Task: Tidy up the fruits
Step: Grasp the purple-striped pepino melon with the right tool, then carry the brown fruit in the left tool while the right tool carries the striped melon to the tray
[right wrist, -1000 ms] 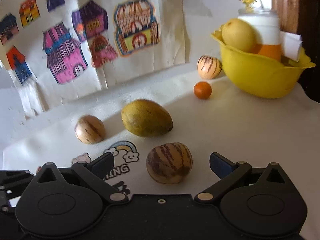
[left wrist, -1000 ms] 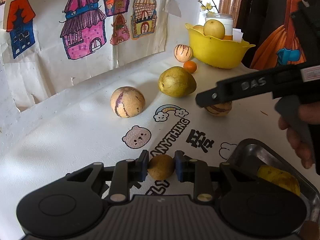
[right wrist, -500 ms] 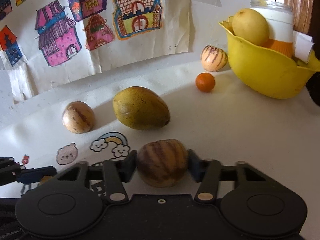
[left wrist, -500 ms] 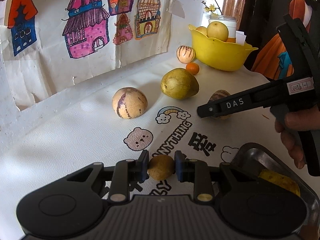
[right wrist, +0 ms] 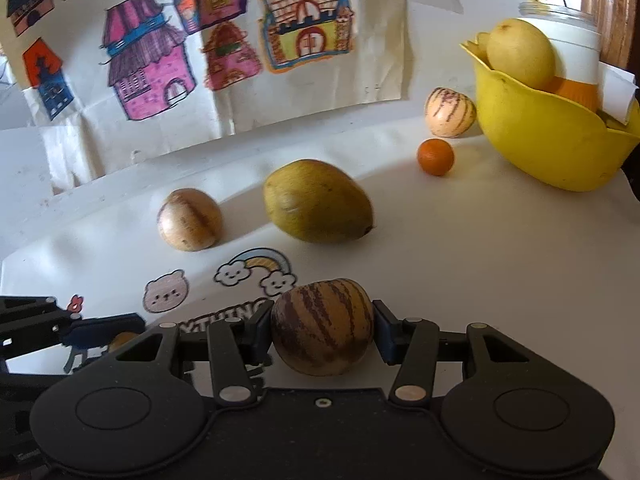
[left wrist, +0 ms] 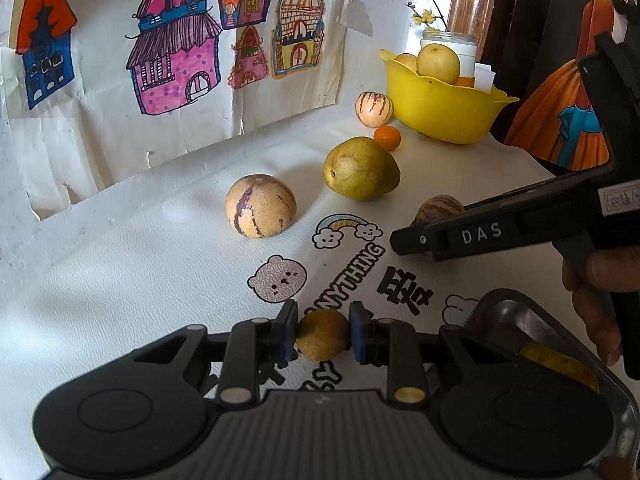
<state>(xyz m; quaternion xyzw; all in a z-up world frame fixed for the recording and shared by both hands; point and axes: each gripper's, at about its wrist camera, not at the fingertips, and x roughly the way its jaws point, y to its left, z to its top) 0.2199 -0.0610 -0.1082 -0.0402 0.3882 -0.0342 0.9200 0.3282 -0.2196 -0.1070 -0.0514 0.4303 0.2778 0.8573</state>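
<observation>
My left gripper (left wrist: 323,333) is shut on a small round brown fruit (left wrist: 322,334) held above the white cloth, left of a metal tray (left wrist: 502,304) that holds a yellow fruit (left wrist: 560,366). My right gripper (right wrist: 322,330) is shut on a brown striped melon (right wrist: 322,326) lifted just off the cloth; it also shows in the left wrist view (left wrist: 438,208) behind the right gripper's finger (left wrist: 460,236). On the cloth lie a large green mango (right wrist: 316,202), a tan striped melon (right wrist: 189,219), a small orange (right wrist: 435,157) and a pale striped melon (right wrist: 450,113).
A yellow bowl (right wrist: 548,136) with a yellow fruit (right wrist: 520,58) and a white jar (right wrist: 568,44) stands at the back right. A wall of house drawings (left wrist: 176,64) rises behind the cloth. The left gripper's finger (right wrist: 80,326) shows low left in the right wrist view.
My right gripper closed on the brown striped melon and has lifted it slightly. My left gripper keeps hold of the small brown fruit and has barely moved.
</observation>
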